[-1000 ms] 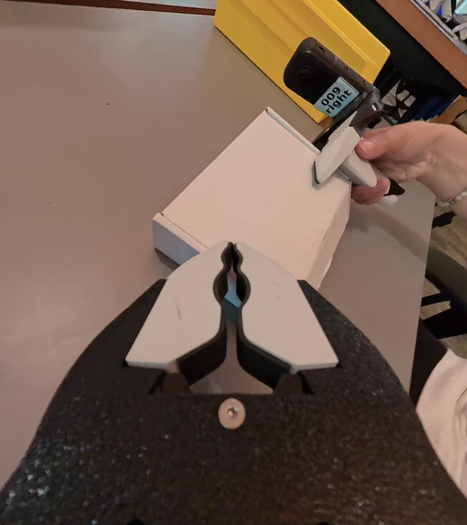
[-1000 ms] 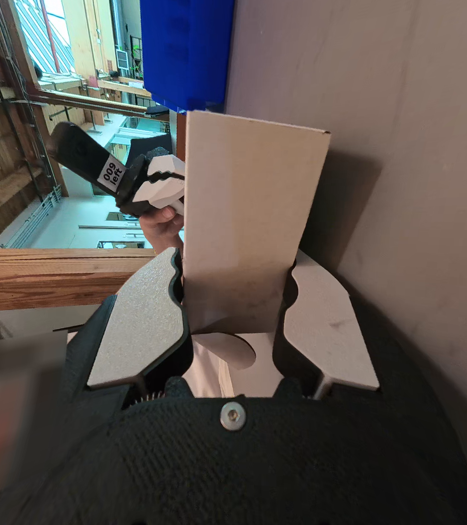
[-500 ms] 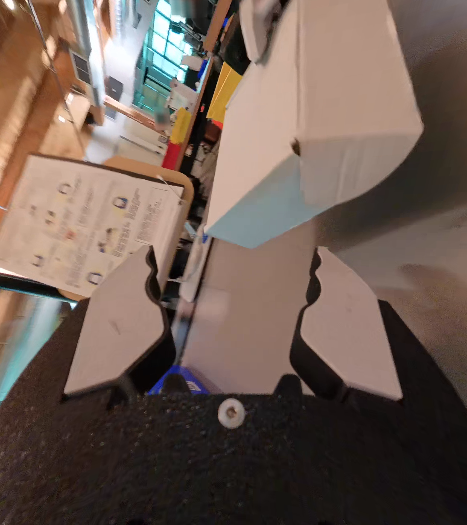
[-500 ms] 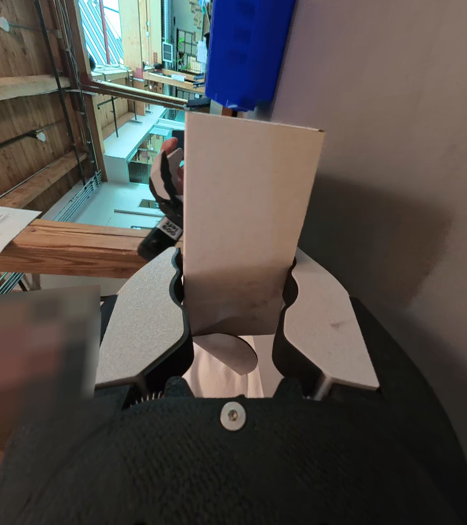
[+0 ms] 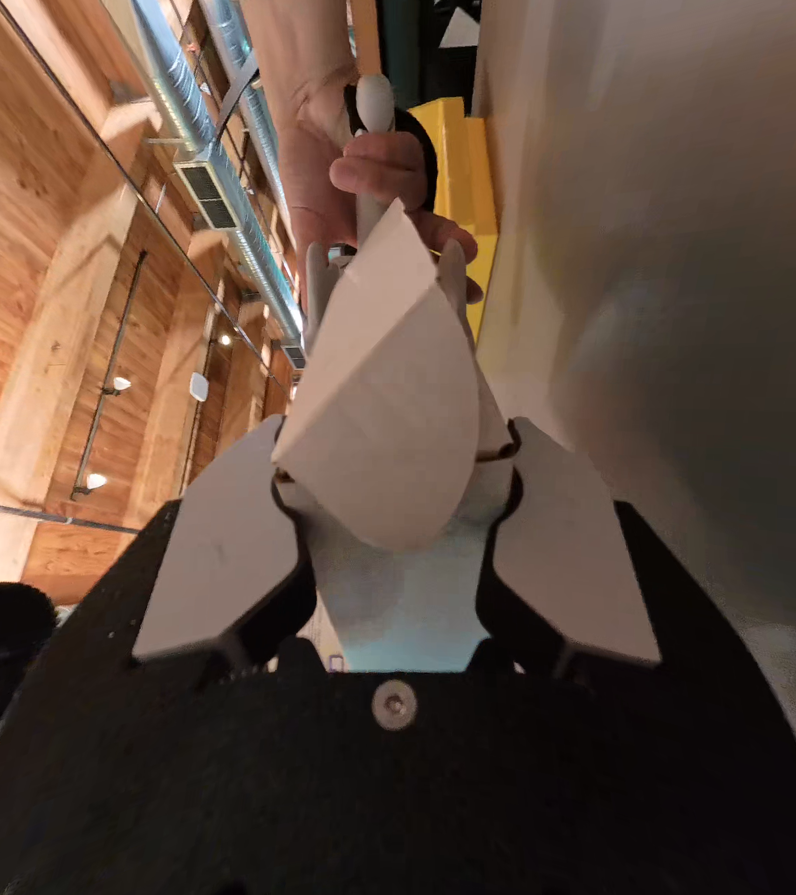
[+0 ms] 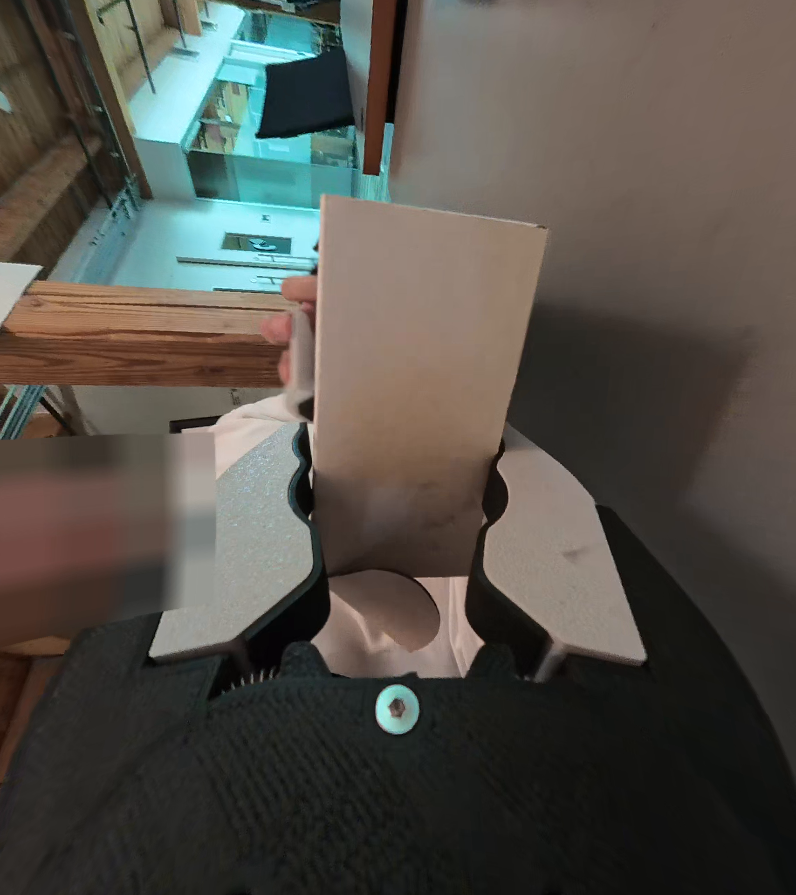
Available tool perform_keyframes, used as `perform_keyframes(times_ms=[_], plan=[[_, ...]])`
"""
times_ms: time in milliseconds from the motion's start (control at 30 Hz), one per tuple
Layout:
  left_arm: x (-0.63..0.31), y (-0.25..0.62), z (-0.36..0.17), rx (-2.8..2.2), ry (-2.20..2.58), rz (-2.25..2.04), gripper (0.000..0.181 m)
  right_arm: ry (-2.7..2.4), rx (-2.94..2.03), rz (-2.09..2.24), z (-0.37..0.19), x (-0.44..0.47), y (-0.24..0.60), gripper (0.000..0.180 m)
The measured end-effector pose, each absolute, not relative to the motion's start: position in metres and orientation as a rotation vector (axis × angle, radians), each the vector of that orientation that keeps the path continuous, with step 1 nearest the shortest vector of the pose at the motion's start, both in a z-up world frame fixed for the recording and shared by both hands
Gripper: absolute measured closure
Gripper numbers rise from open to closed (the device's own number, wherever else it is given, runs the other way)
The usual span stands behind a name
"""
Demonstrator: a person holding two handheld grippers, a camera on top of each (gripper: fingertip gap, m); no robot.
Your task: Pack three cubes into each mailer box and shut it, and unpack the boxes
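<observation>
A closed white mailer box (image 5: pixel 386 436) is held up off the grey table, gripped at both ends. My left gripper (image 5: pixel 396 431) has its fingers pressed against the two faces of the box's near end. My right gripper (image 6: pixel 403 445) is shut across the box (image 6: pixel 425 363) at the opposite end. In the left wrist view the right gripper's fingers (image 5: pixel 454 271) and the hand holding it show behind the box. In the right wrist view one left finger (image 6: pixel 300 368) shows at the box's far left edge. No cubes are visible.
Both views are rolled sideways, so the grey table (image 5: pixel 677 193) fills the right side of each (image 6: pixel 677 193). A yellow bin (image 5: pixel 464 160) stands on the table beyond the box. Wooden beams (image 6: pixel 120 334) and the room lie to the left.
My left gripper opened, swung round to face the box's end and closed onto it. My right gripper kept hold of the box and tipped it up off the table.
</observation>
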State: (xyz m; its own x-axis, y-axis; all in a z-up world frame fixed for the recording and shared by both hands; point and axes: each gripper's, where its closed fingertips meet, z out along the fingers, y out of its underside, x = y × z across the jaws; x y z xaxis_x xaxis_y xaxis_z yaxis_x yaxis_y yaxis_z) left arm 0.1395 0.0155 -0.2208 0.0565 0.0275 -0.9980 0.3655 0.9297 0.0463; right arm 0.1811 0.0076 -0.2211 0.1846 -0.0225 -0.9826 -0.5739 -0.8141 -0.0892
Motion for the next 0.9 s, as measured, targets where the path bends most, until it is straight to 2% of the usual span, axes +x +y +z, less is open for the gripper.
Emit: perform_keyframes(times_ms=[200,367,433,533,667,800,900], plan=[[0.146,0.021,-0.212,0.185,1.577,-0.350,0.103,0.576,-1.920,1.607,-0.214,0.193,0.014,0.104],[0.143,0.044,-0.188,-0.249,1.705,-0.883,0.103,0.428,-1.670,1.369,-0.171,0.228,0.008,0.076],[0.142,0.054,-0.180,-0.438,1.751,-1.161,0.103,0.390,-1.508,1.262,-0.143,0.244,-0.002,0.075],[0.141,0.069,-0.181,-0.617,1.788,-1.467,0.104,0.353,-1.538,0.980,-0.147,0.243,-0.007,0.089],[0.142,0.090,-0.201,-0.705,1.862,-1.502,0.104,0.241,-1.821,0.446,-0.191,0.226,0.002,0.095],[0.140,0.099,-0.214,-0.739,1.888,-1.531,0.104,0.179,-1.855,0.148,-0.199,0.217,0.015,0.122],[0.138,0.106,-0.223,-0.773,1.925,-1.520,0.104,0.149,-1.826,0.116,-0.200,0.208,0.024,0.140]])
